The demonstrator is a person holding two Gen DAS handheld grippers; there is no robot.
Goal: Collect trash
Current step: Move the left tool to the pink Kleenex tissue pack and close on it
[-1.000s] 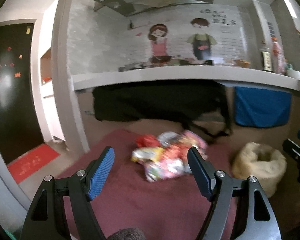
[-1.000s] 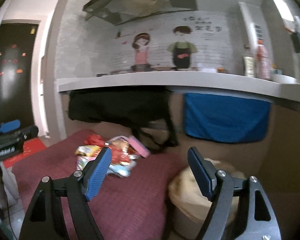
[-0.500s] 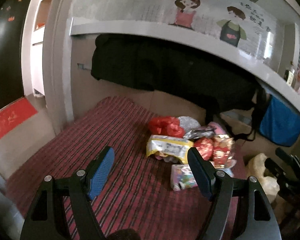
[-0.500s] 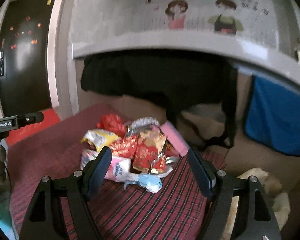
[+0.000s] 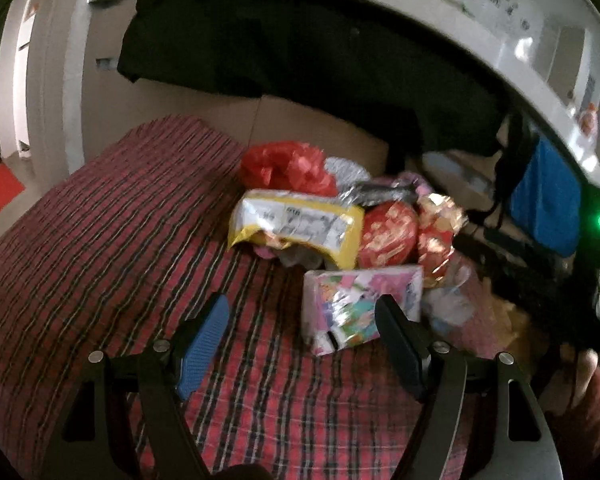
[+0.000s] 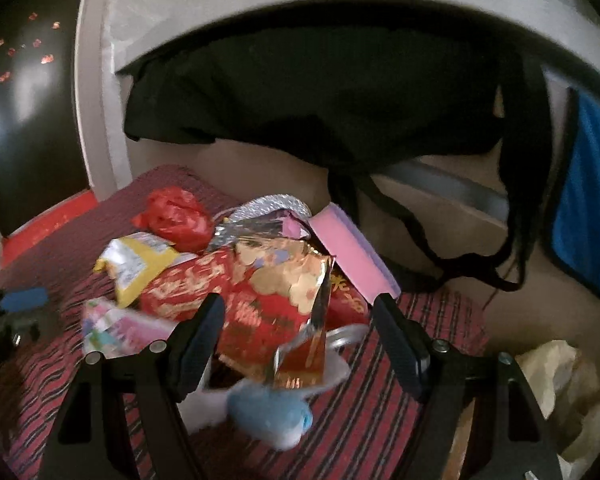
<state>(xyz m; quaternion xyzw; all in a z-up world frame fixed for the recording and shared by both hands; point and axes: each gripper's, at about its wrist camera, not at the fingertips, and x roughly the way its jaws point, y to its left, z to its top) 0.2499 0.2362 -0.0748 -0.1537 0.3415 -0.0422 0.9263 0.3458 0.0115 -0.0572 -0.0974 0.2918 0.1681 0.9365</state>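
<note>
A heap of trash lies on the red plaid cloth (image 5: 100, 240): a red plastic bag (image 5: 288, 168), a yellow packet (image 5: 296, 224), red and gold wrappers (image 6: 276, 292), a pink printed packet (image 5: 360, 304), a pink box (image 6: 352, 256) and a pale blue lump (image 6: 272, 416). My left gripper (image 5: 304, 340) is open just above the cloth, its right finger beside the pink printed packet. Over the heap my right gripper (image 6: 300, 336) hangs open, with the red and gold wrappers between its fingers, not touching them. The left gripper's blue pad (image 6: 24, 300) shows at the left of the right wrist view.
A black cloth (image 6: 320, 100) with dangling straps hangs from the grey counter edge behind the heap. A blue towel (image 6: 588, 216) hangs at the right. A cream crumpled bag (image 6: 564, 396) sits to the right of the cloth. A dark door (image 6: 24, 100) stands far left.
Both grippers have dropped and moved in toward the trash heap, which now fills the middle of both views. Both stay open.
</note>
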